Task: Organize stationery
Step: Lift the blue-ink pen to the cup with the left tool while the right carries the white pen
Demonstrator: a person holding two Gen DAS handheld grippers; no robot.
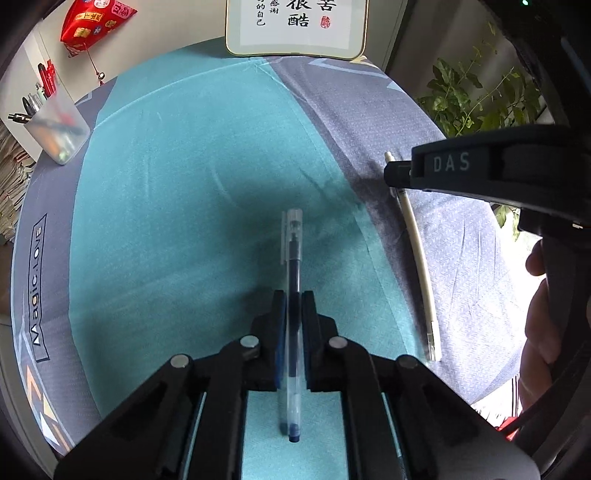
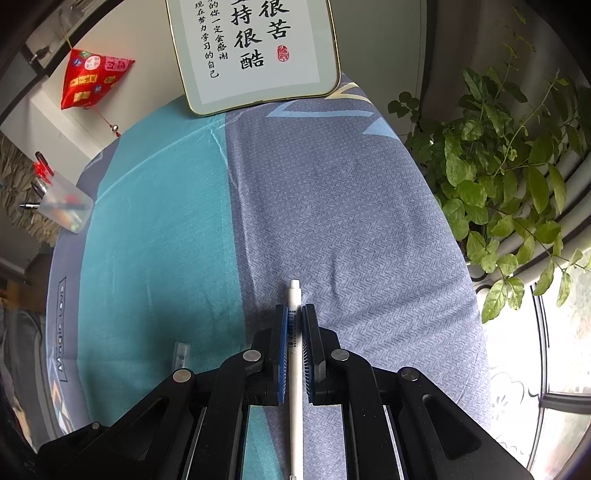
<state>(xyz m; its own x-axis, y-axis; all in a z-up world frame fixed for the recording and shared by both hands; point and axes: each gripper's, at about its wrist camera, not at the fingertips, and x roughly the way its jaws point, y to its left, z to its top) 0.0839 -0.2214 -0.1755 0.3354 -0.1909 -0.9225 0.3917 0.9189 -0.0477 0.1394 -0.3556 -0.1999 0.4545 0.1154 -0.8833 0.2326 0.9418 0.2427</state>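
Note:
My left gripper is shut on a clear-capped blue gel pen that points away along the fingers, over the teal part of the cloth. My right gripper is shut on a white pen with a barcode label, over the grey part of the cloth. In the left wrist view the right gripper shows at the right, closed on the far end of the white pen. The blue pen's clear cap shows at the lower left of the right wrist view. A frosted pen holder with several pens stands at the far left corner.
A framed calligraphy board leans at the table's far edge. A red hanging ornament is on the wall at the left. A leafy green plant stands past the table's right edge. The pen holder also shows in the right wrist view.

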